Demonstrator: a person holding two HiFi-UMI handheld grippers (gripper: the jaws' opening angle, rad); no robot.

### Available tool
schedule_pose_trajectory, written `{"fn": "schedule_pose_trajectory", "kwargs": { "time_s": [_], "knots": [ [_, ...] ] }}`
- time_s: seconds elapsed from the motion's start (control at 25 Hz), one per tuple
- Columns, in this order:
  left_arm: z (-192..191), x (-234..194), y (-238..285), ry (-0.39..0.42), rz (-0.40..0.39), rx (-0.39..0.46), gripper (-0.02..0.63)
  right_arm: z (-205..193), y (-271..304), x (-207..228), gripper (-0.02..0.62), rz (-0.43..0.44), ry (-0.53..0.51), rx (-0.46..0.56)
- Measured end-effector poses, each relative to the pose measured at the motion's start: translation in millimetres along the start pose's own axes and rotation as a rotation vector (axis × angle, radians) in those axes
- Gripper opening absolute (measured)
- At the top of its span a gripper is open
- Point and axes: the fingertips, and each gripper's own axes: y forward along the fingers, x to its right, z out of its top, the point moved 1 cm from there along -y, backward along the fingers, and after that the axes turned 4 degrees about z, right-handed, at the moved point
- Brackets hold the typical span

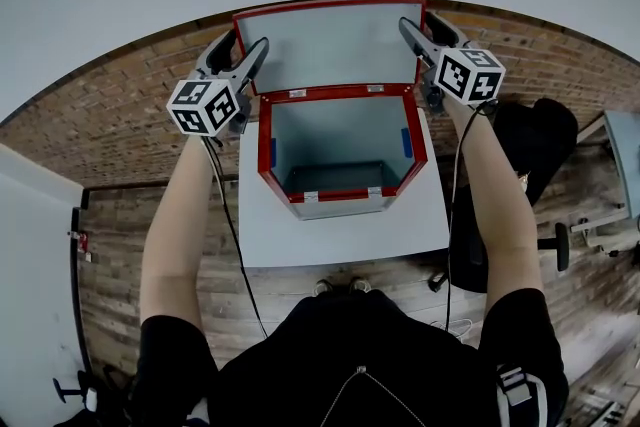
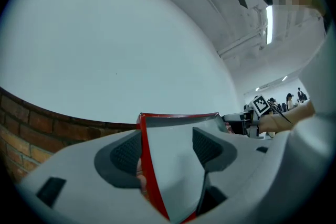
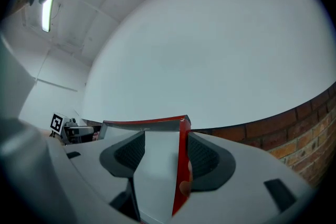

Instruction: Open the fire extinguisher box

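Note:
The fire extinguisher box is grey with red trim and stands open; its inside looks bare. Its lid is swung up and back toward the brick wall. My left gripper is shut on the lid's left red edge, and my right gripper is shut on its right edge. In the left gripper view the lid runs between the pads, with the right gripper at its far end. In the right gripper view the lid's red edge sits between the pads.
The box rests on a pale grey stand in front of my feet. A brick wall rises behind it, above a wooden floor. A black chair stands at the right, and a white panel at the left. Cables hang from both grippers.

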Motion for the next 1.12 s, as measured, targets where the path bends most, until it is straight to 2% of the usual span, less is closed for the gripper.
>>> {"fn": "schedule_pose_trajectory", "kwargs": {
  "time_s": [0.6,1.0,1.12],
  "knots": [
    [-13.7,-13.9,20.6,0.000,0.011,-0.043,0.342,-15.8,23.9,17.7,0.265,-0.018,-0.032,-0.068],
    [-14.3,-16.3,22.0,0.008,-0.002,-0.069,0.342,-16.0,27.5,21.3,0.265,-0.008,-0.004,-0.100],
    [-9.5,-20.5,15.6,0.019,0.032,-0.062,0.342,-11.4,18.8,24.5,0.265,-0.041,-0.018,-0.089]
  ]
}}
